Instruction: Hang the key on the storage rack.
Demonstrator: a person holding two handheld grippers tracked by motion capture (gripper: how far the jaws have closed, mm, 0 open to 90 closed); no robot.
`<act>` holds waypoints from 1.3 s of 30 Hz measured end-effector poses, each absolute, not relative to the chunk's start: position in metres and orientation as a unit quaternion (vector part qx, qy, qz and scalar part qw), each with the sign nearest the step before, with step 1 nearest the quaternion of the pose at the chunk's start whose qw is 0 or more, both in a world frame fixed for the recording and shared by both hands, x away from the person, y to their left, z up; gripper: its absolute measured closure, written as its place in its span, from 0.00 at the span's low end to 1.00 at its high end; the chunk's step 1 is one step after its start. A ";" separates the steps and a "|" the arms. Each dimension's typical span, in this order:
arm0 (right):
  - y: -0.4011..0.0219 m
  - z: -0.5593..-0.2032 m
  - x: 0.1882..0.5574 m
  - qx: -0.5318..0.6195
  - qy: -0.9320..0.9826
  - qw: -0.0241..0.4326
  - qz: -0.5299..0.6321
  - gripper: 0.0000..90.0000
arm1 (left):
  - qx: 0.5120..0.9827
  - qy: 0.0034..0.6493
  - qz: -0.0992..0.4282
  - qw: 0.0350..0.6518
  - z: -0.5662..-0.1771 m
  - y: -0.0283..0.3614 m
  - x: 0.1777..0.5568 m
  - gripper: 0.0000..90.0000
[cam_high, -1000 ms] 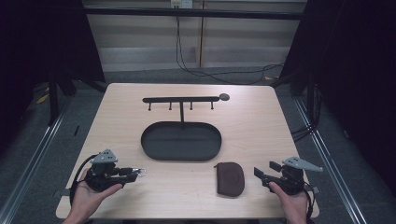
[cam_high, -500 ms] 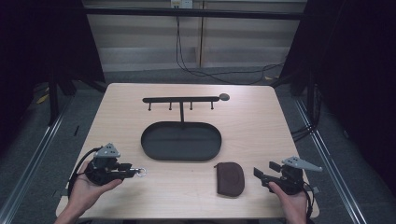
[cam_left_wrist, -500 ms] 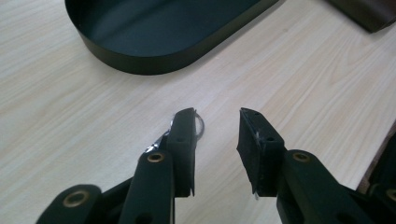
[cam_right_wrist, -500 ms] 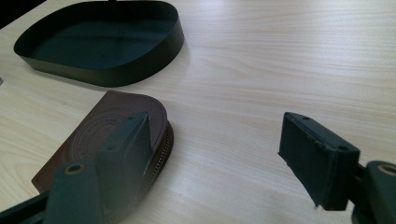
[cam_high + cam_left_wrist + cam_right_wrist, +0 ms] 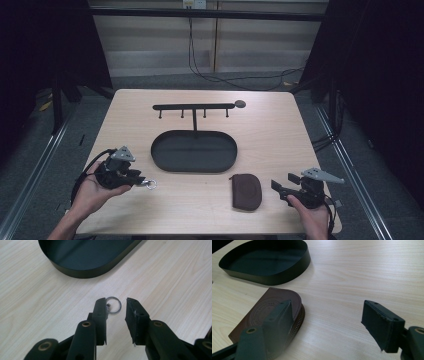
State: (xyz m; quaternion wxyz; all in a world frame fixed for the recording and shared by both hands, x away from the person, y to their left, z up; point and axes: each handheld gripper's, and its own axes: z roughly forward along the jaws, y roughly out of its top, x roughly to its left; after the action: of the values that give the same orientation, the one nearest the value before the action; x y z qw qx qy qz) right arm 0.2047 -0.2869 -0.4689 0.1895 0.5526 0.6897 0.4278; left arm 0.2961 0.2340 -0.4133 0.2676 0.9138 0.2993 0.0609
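Key ring (image 5: 113, 305) on table (image 5: 280, 135), left claw (image 5: 115, 308) narrowing around it, not yet pinching, right claw (image 5: 325, 322) wide open beside brown pouch (image 5: 268, 312)

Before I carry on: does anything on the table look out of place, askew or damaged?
Nothing looks damaged or spilled. The one stray item is a small metal ring lying loose on the table, just ahead of the left gripper, outside the black tray. The brown pouch lies flat by the right gripper.

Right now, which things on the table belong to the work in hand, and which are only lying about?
In the job:
- left gripper, jaws closing, not gripping
- small metal key ring at its tips

Lying about:
- brown leather pouch
- black oval tray
- black hook rack
- right gripper, open
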 end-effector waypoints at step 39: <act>-0.284 -0.472 0.208 0.549 0.702 0.177 0.417 0.26 | 0.964 0.251 -0.008 0.087 -0.443 0.203 0.341 0.82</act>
State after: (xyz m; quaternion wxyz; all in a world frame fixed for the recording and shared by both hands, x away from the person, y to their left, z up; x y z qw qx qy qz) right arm 0.2075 -0.2838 -0.4718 0.1775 0.5490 0.7021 0.4174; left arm 0.3411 0.2033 -0.4431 0.0875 0.9639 0.2512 -0.0083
